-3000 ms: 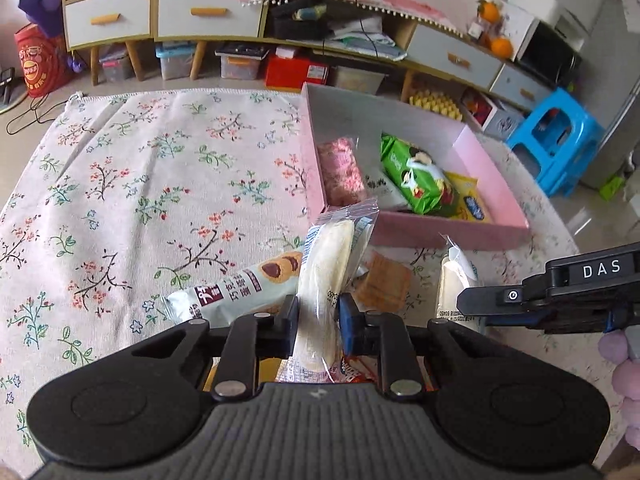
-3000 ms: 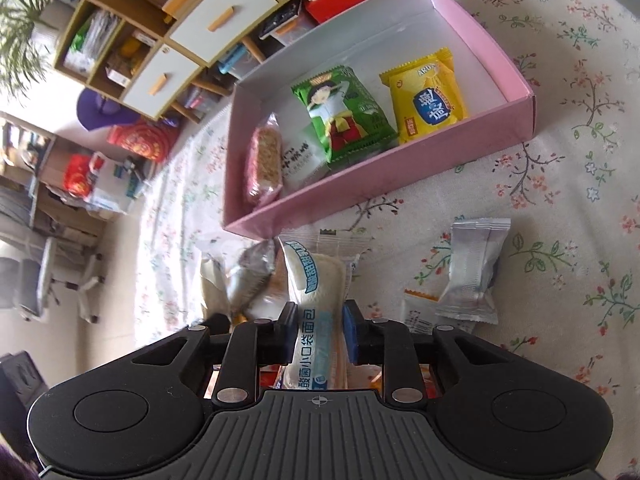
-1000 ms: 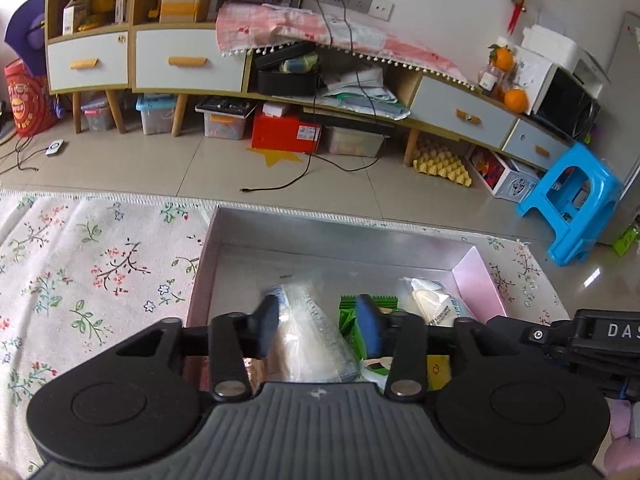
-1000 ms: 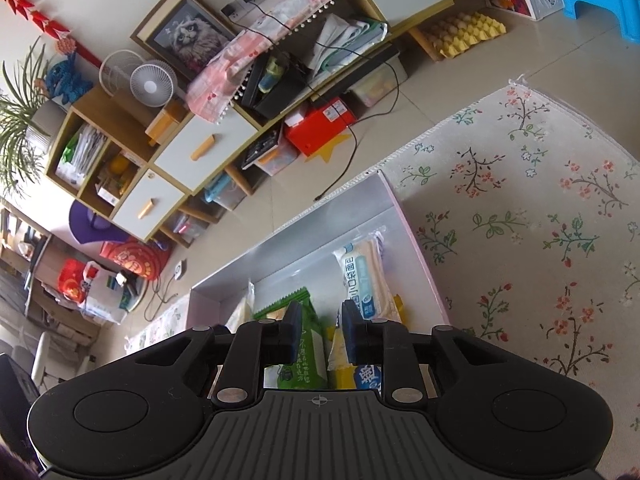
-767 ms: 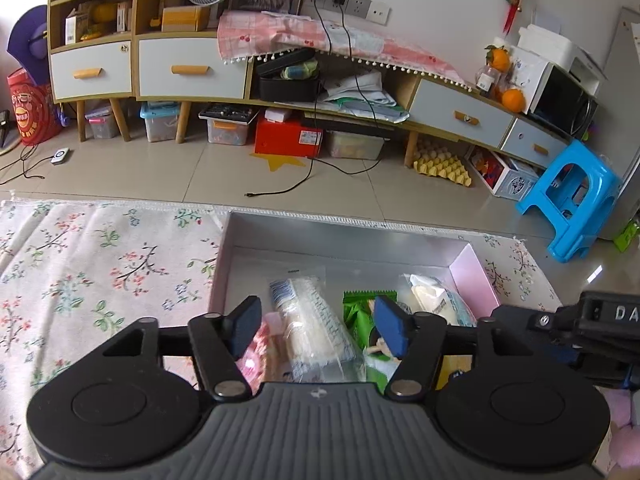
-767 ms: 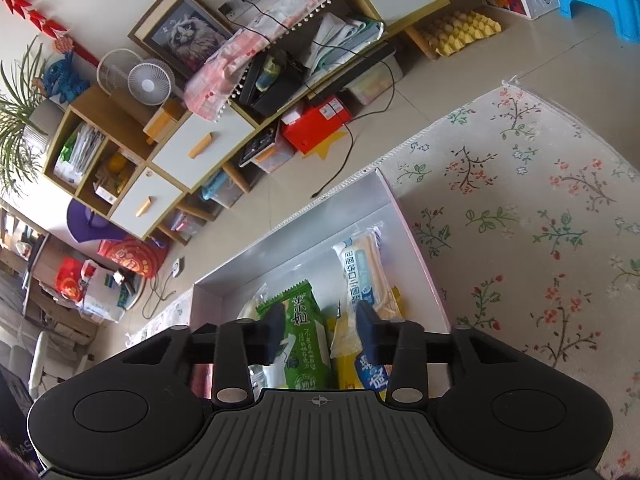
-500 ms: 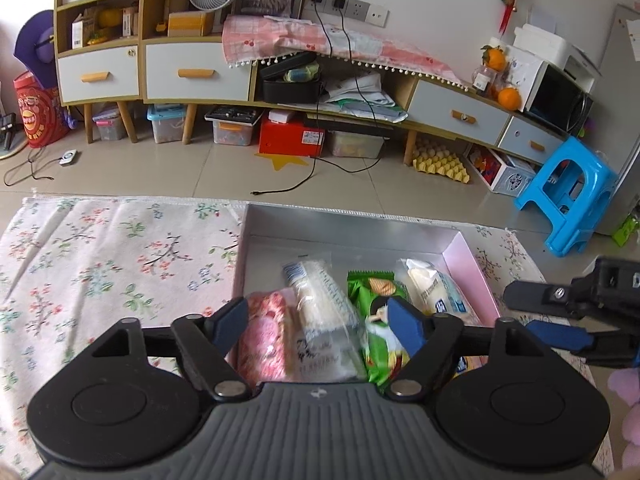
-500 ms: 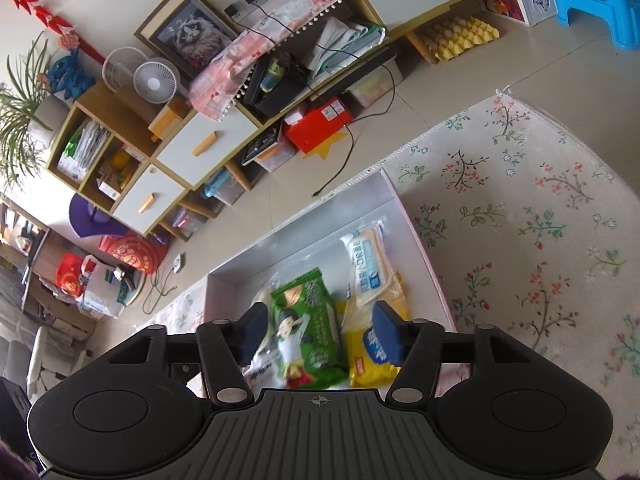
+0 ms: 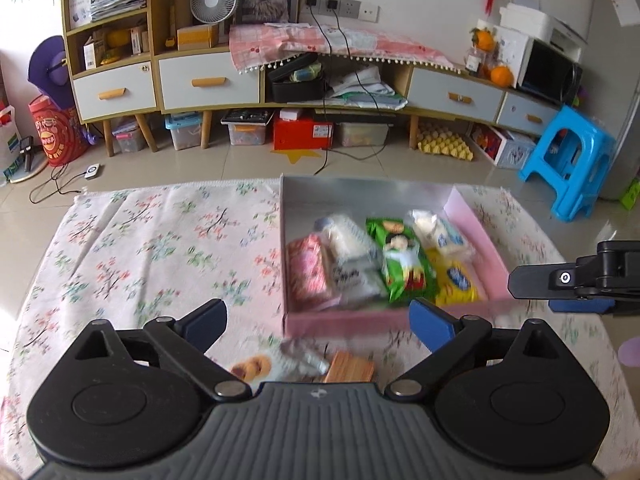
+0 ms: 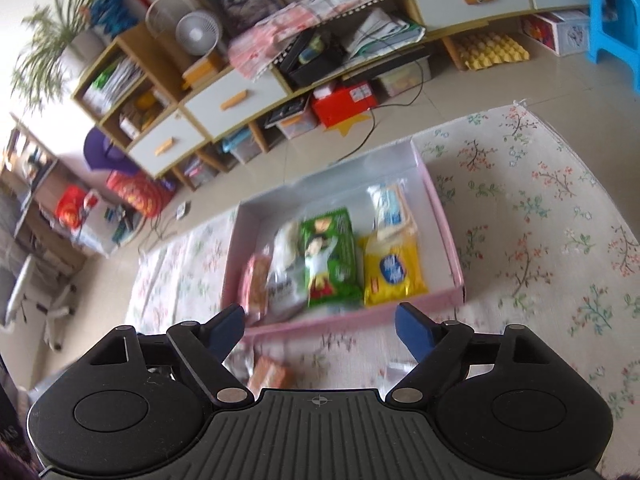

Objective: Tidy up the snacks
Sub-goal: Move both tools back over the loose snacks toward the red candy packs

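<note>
The left wrist view alone showed the right gripper [image 9: 560, 292] edge-on at the right margin, beside the pink box [image 9: 478, 236]; from that side its spread could not be judged. The right wrist view settled it: the right gripper [image 10: 319, 326] had its jaws wide apart and empty. That view also showed a plant [image 10: 52, 40] at the far left.

The left gripper [image 9: 318, 322] likewise had its jaws spread wide, gripping nothing, above the near edge of the box.

The box sat on the floral tabletop [image 9: 160, 248], right of centre, its long axis running left to right. Inside, the packets lay side by side, each with its long axis running near to far: a pink packet [image 9: 307, 270] at the left, then a clear bread packet [image 9: 348, 240], a green bag [image 9: 404, 266] with a cartoon figure, and a yellow bag [image 9: 456, 280] with a blue oval. A second clear bread packet [image 9: 438, 232] lay at the far right, overlapping the yellow bag.

Outside the box, on the near side, lay a cookie packet [image 9: 256, 366] and an orange-brown packet [image 9: 350, 366], both blurred.
</note>
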A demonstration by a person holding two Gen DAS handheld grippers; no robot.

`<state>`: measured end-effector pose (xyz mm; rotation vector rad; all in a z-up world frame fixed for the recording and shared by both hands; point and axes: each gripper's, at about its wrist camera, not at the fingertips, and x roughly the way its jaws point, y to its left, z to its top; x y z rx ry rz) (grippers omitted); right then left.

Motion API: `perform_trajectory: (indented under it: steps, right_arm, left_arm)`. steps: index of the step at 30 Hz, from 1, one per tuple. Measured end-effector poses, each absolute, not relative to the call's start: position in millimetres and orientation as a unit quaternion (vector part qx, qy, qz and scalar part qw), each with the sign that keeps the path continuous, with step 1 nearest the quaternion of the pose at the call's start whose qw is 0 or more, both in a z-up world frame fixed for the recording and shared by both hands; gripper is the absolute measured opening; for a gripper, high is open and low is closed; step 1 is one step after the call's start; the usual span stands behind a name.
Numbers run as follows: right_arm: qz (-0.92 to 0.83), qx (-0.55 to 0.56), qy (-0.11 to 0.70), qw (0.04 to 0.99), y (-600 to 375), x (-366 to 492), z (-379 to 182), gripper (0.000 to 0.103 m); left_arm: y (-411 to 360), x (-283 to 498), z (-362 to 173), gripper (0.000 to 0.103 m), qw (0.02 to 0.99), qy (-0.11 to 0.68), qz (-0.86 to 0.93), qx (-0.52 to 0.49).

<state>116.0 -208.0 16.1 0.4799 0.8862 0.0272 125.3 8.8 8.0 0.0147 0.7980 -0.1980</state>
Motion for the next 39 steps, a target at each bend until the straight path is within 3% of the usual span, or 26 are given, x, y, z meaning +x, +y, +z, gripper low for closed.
perform_trajectory:
  steps: [8,11,30,39]
  right_arm:
    - [0.03,0.198,0.442,0.874,-191,87,9,0.085]
    - [0.038,0.186,0.438,0.879,-186,77,8,0.091]
    - [0.106,0.002,0.379,0.92,-177,24,-37,0.091]
    - [0.186,-0.081,0.397,0.895,-170,-1,-65,0.091]
  left_arm:
    - [13,97,5,0.102,0.914,0.392,-0.098,0.04]
    - [18,86,1,0.102,0.915,0.389,-0.101,0.04]
    - [52,42,-50,0.102,0.914,0.371,-0.149,0.062]
    - [41,36,-65,0.098,0.896,0.387,-0.204,0.075]
